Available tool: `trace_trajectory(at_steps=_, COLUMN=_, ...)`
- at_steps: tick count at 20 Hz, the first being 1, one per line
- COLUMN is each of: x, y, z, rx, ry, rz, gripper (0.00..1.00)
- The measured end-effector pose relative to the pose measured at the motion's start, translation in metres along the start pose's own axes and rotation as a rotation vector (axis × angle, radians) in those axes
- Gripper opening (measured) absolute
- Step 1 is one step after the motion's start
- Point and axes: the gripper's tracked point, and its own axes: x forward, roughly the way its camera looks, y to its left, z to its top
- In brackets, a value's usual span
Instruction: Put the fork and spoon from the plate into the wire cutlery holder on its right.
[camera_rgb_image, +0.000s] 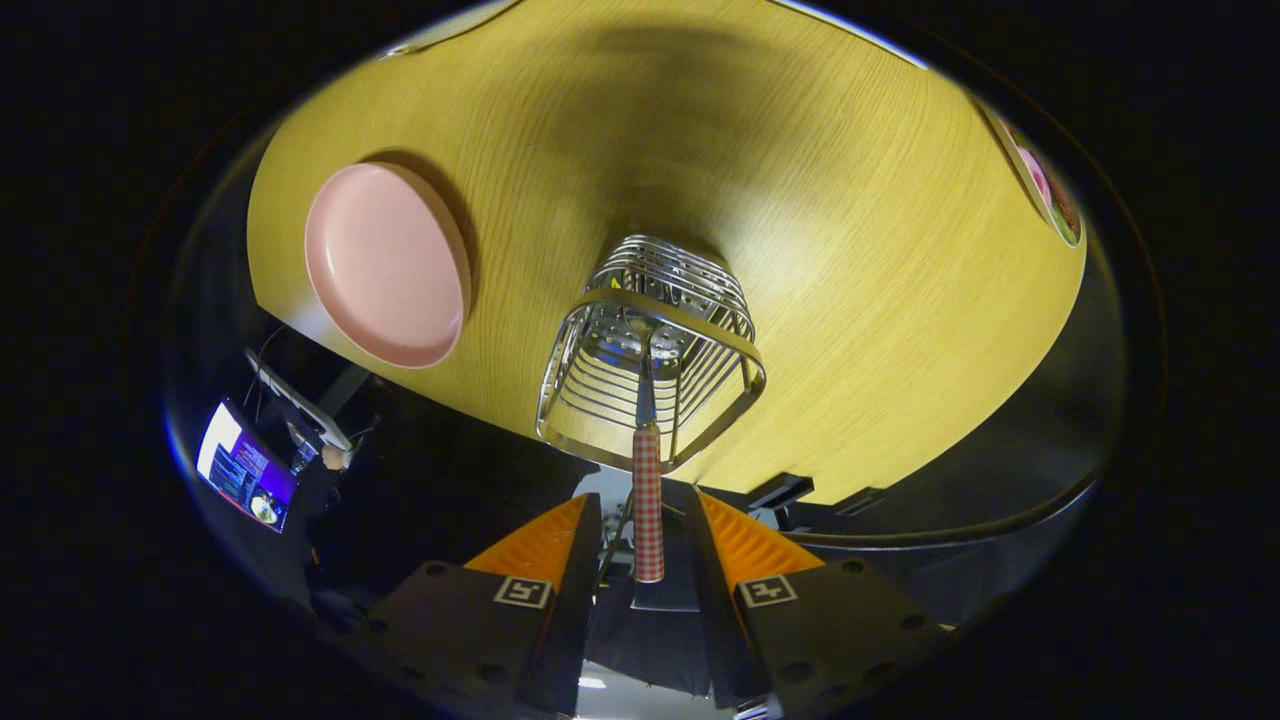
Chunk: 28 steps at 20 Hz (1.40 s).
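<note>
I am looking down along the hand-held gripper (648, 545) at the wire cutlery holder (650, 350), which is standing on the wooden surface (850, 200) just ahead of the fingers; a utensil with a checked handle (648, 500) is sitting between the fingers, its metal end reaching down into the holder; I cannot tell whether it is the fork or the spoon. The fingers are standing a little apart with a gap on each side of the handle, so I am judging them spread, not pinching it; the handle is pointing straight along them because it is being lowered upright through the rim. The pink plate (388, 265) is lying bare to the holder's left, so I am judging this the last piece going in.
</note>
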Motion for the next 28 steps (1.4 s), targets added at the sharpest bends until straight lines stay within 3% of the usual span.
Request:
trace_trajectory(at_steps=3, x=-0.009, y=0.010, z=0.000, rx=0.000, ry=-0.149, rz=0.034, gripper=0.89)
trace_trajectory(at_steps=6, x=-0.019, y=0.017, z=-0.005, rx=0.033, ry=-0.330, rz=0.067, gripper=0.99)
trace_trajectory(at_steps=18, x=-0.098, y=0.040, z=-0.026, rx=0.204, ry=-1.120, rz=0.015, gripper=1.00)
trace_trajectory(at_steps=28, x=-0.196, y=0.060, z=-0.067, rx=0.223, ry=-1.636, rz=-0.211, gripper=1.00)
